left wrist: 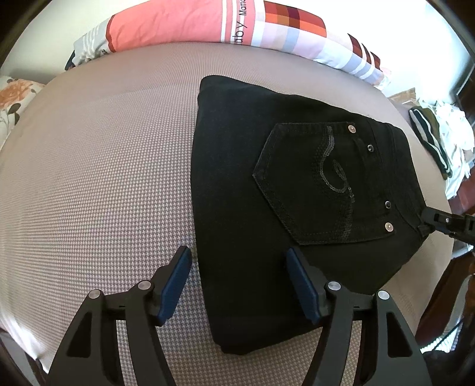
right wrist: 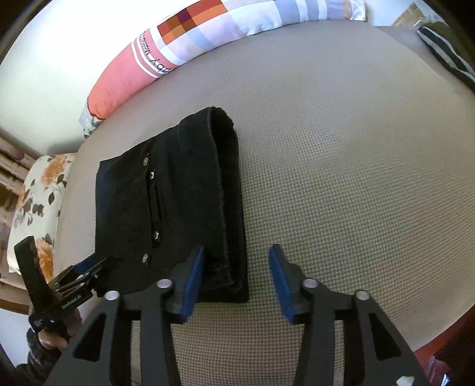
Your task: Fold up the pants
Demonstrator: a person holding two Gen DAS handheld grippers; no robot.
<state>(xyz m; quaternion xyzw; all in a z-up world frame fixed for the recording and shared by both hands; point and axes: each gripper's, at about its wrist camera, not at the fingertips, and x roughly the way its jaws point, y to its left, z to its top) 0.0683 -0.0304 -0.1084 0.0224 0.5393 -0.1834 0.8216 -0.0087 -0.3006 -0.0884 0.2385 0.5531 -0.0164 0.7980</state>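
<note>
**Two grippers open over folded pants**

Both of my grippers were off the cloth. My left gripper [left wrist: 237, 285] hung with its jaws spread wide over the near left corner of the black pants [left wrist: 285, 184], nothing pinched between the pads. My right gripper [right wrist: 237, 279] stood with a narrower gap over the near right corner, pads apart; left pad looked to be brushing the cloth, hard to tell from this angle. Pants lay folded into a compact rectangle on the grey bed cover [left wrist: 98, 166], back pocket [left wrist: 320, 184] facing up. Striped pillow [left wrist: 207, 23] sat along the far edge, well apart from the pants.
</note>
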